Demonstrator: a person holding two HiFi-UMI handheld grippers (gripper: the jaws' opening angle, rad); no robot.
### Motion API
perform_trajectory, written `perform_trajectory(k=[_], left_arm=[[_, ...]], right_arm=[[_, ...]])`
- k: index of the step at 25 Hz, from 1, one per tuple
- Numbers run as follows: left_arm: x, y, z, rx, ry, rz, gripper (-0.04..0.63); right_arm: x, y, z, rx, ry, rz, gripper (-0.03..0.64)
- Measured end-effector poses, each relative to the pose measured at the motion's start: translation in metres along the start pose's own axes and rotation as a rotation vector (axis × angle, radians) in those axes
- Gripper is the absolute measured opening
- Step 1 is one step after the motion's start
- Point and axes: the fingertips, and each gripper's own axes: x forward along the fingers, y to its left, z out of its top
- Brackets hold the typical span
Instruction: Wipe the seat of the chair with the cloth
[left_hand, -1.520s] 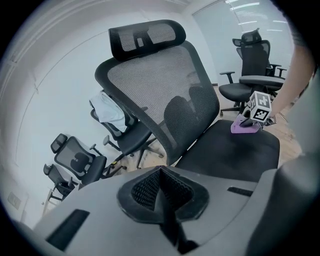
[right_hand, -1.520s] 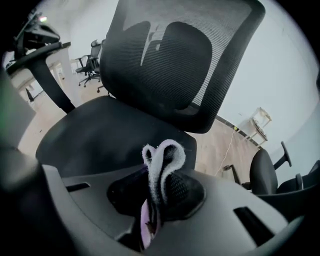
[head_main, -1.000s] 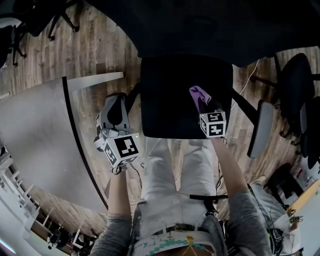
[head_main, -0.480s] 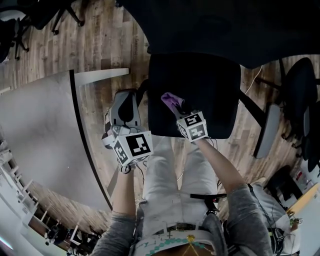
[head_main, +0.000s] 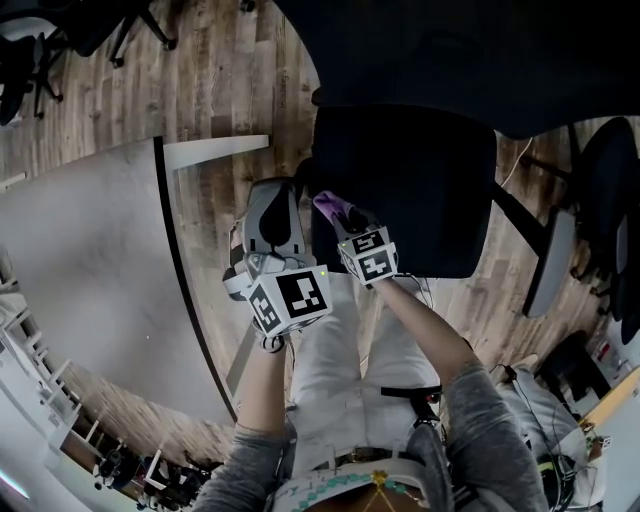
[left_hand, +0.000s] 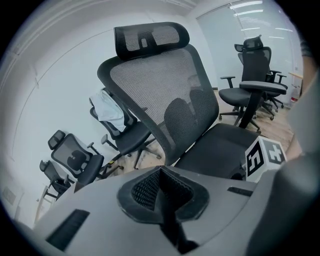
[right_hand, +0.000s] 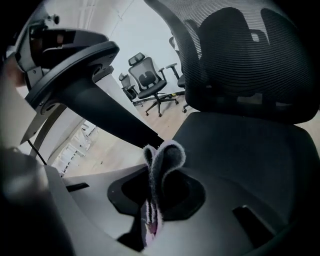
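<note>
1. The right hand-held gripper (right_hand: 151, 202) is clamped on a folded purple cloth (right_hand: 163, 159), which sticks out beyond its tips as a fuzzy loop.
2. In the head view the cloth is at the near left corner of the black chair seat (head_main: 420, 180); whether it touches the seat cannot be told.
3. The left hand-held gripper (left_hand: 162, 186) has its jaws pressed together with nothing between them. It is just left of the seat, beside the right one.
4. The chair's mesh backrest (left_hand: 160, 95) rises at the far side of the seat.
5. A wooden floor (head_main: 220, 100) lies below, and other office chairs (left_hand: 252, 70) stand far behind.
</note>
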Motion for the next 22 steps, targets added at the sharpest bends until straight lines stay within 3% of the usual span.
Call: perform_trajectory(k=[4, 10, 13, 22], left_arm=[[0.0, 0.0, -0.001, -0.008, -0.002, -0.018, -0.002], [-0.001, 0.002, -0.002, -0.068, -0.022, -0.066, -0.002], [-0.002, 0.004, -0.003, -0.088, -0.027, -0.079, -0.002], [0.001, 0.005, -0.001, -0.072, -0.025, -0.069, -0.002]], right_arm=[[0.021, 0.006, -0.001, -0.013, 0.015, -0.061, 0.052], [0.043, 0.003, -0.017, -0.261, 0.046, -0.22, 0.052], [0.043, 0.005, -0.016, -0.317, 0.034, -0.262, 0.052], [0.047, 0.003, -0.018, -0.382, 0.079, -0.264, 0.052]])
